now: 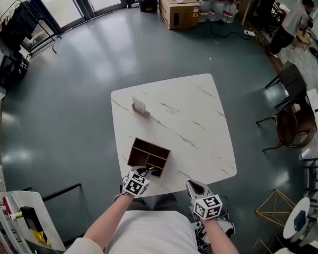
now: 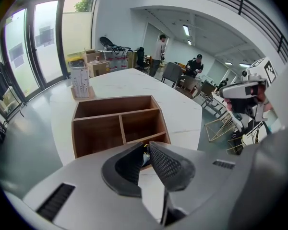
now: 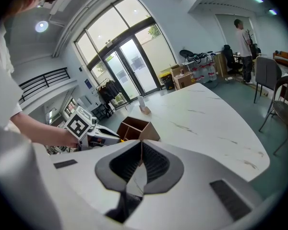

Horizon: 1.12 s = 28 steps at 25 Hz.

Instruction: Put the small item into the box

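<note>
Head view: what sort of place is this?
Probably an open workshop or lab-style office, not a home. A marble-look table stands alone on a bare grey floor, cardboard boxes sit near glass doors, and a person is busy at the far side near chairs.

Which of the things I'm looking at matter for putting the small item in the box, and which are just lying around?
For the job: small item, held in the left gripper; wooden box; table.
Lying about: card stand on the table; cardboard boxes and chairs on the floor.
</note>
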Each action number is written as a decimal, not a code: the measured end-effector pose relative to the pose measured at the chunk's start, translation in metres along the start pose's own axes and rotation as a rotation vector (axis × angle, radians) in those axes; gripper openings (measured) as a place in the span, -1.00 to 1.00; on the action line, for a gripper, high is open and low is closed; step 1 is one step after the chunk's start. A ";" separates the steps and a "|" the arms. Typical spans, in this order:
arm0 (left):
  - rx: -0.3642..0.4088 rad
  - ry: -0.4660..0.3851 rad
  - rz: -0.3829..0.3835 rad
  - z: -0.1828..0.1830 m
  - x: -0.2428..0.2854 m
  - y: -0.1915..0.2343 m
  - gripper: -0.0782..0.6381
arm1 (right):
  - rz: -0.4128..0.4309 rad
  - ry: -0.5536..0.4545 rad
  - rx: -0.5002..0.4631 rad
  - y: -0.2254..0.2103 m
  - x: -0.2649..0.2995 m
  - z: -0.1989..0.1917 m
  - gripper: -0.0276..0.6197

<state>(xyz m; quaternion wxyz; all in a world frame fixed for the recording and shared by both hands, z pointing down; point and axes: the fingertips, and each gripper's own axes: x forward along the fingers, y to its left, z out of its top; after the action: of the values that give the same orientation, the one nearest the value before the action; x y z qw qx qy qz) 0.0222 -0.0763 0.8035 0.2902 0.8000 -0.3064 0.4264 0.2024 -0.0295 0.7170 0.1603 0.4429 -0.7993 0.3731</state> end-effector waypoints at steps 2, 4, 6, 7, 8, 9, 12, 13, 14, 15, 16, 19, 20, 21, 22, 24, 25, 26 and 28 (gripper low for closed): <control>0.003 0.010 0.001 -0.002 0.003 -0.002 -0.64 | -0.002 0.006 0.002 -0.002 0.000 -0.003 -0.83; 0.006 0.007 -0.002 -0.003 0.005 -0.003 -0.64 | -0.003 0.010 0.004 -0.004 0.000 -0.005 -0.83; 0.004 -0.001 -0.008 -0.002 0.007 -0.003 -0.64 | -0.005 0.013 0.005 -0.006 0.000 -0.008 -0.83; 0.000 -0.002 -0.012 -0.002 0.008 -0.004 -0.63 | -0.006 0.015 0.004 -0.007 0.000 -0.009 -0.83; -0.006 0.002 -0.015 -0.002 0.010 -0.004 -0.62 | -0.006 0.018 0.003 -0.007 0.000 -0.010 -0.83; -0.014 0.010 -0.016 -0.004 0.011 -0.003 -0.62 | -0.006 0.021 0.003 -0.008 0.000 -0.011 -0.83; -0.027 0.026 -0.020 -0.007 0.013 -0.003 -0.55 | -0.004 0.025 0.003 -0.009 -0.001 -0.013 -0.83; -0.029 0.028 -0.025 -0.008 0.014 -0.004 -0.54 | -0.004 0.025 0.002 -0.009 -0.001 -0.013 -0.83; -0.031 0.030 -0.031 -0.008 0.014 -0.006 -0.51 | -0.003 0.026 0.001 -0.009 -0.001 -0.013 -0.83; -0.034 0.033 -0.038 -0.009 0.014 -0.008 -0.45 | -0.003 0.028 0.000 -0.008 -0.001 -0.014 -0.83; -0.036 0.036 -0.043 -0.010 0.015 -0.010 -0.41 | -0.001 0.030 -0.001 -0.008 -0.001 -0.014 -0.83; -0.048 0.043 -0.035 -0.015 0.014 -0.011 -0.35 | 0.005 0.031 -0.007 -0.006 0.000 -0.015 -0.83; -0.055 0.041 -0.030 -0.016 0.013 -0.010 -0.35 | 0.006 0.031 -0.009 -0.005 0.000 -0.015 -0.83; -0.061 0.038 -0.026 -0.017 0.011 -0.010 -0.35 | 0.008 0.032 -0.011 -0.004 0.001 -0.016 -0.83; -0.067 0.034 -0.023 -0.018 0.009 -0.010 -0.35 | 0.010 0.032 -0.013 -0.003 0.001 -0.016 -0.83; -0.077 0.025 -0.018 -0.020 0.004 -0.010 -0.35 | 0.016 0.030 -0.020 0.000 0.002 -0.015 -0.83; -0.080 0.020 -0.017 -0.020 0.001 -0.010 -0.35 | 0.020 0.030 -0.023 0.002 0.003 -0.014 -0.83; -0.084 0.014 -0.018 -0.020 -0.002 -0.010 -0.35 | 0.024 0.029 -0.027 0.004 0.004 -0.013 -0.83; -0.091 0.005 -0.021 -0.022 -0.006 -0.009 -0.36 | 0.033 0.030 -0.036 0.008 0.006 -0.012 -0.83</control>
<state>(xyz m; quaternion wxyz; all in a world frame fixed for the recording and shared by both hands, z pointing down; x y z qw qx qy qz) 0.0153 -0.0529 0.8062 0.3314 0.7881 -0.3166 0.4109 0.1917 -0.0210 0.7248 0.1739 0.4214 -0.8105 0.3679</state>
